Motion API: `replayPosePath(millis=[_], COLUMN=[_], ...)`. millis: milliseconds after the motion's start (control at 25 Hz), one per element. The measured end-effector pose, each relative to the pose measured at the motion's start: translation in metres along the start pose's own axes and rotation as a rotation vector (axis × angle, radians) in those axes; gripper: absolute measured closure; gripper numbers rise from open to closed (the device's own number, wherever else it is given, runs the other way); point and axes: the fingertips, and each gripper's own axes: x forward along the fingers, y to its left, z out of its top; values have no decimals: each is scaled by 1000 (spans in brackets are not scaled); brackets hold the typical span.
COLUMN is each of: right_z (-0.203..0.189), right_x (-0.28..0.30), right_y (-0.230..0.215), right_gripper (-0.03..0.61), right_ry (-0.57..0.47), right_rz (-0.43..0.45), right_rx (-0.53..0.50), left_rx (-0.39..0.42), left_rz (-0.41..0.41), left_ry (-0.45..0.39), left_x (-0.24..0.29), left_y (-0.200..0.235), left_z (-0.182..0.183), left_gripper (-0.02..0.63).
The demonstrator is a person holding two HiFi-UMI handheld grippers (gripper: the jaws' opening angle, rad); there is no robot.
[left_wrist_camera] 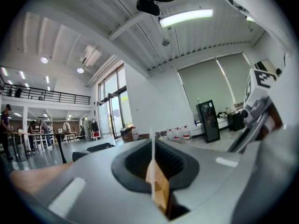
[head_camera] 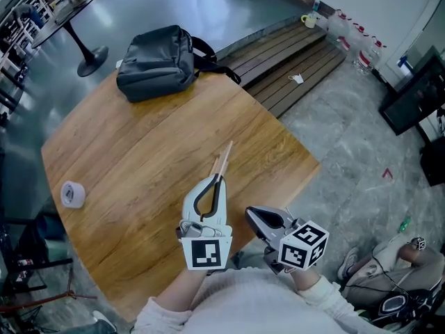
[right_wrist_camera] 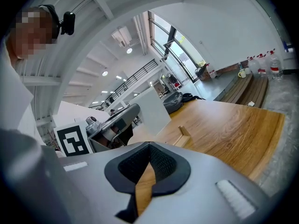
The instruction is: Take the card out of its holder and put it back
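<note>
1. Fingers (left_wrist_camera: 93,183) of the left gripper (head_camera: 218,179) are pressed together on the card (right_wrist_camera: 152,107). Most of the sheet stands out beyond the fingertips.
2. The right gripper (head_camera: 252,213) has its fingers together at the tips with nothing between them. Only the bare wood of the surface (head_camera: 139,152) shows through the slit lower down. It hangs just to the right of the left fingers and a little behind their tips.
3. The card is plain white, thin and flat, and looks stiff. The left gripper view catches it as a hairline edge standing upright between the fingers, while the right gripper view sees its blank face. It is out of its holder and in the air, touching nothing but the left fingers.
4. The holder (right_wrist_camera: 183,135) is a small pale wooden strip lying on the surface. It sits just ahead of the left fingertips, lower than the card and apart from it. Its long axis seems to run away from those fingers, roughly in line with the card's plane. The slot cannot be made out.
5. This looks like the return step. The left fingers are nearer and already hold the card. The move probably turns on keeping the card's bottom edge parallel to the strip while lowering it. So light a strip may slide, so the right fingers could steady it.
</note>
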Motion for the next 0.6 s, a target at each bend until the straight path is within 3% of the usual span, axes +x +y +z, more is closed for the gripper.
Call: replayPosePath(millis=[600], right_z=[-15], right_x=[13], right_y=[-19], right_gripper=[581], right_ry=[77], right_rz=[-30], right_rx=[56], left_rx=[-30], left_rz=[-14], left_ry=[23], left_x=[22], left_y=[4], left_z=[-28], left_gripper=[594])
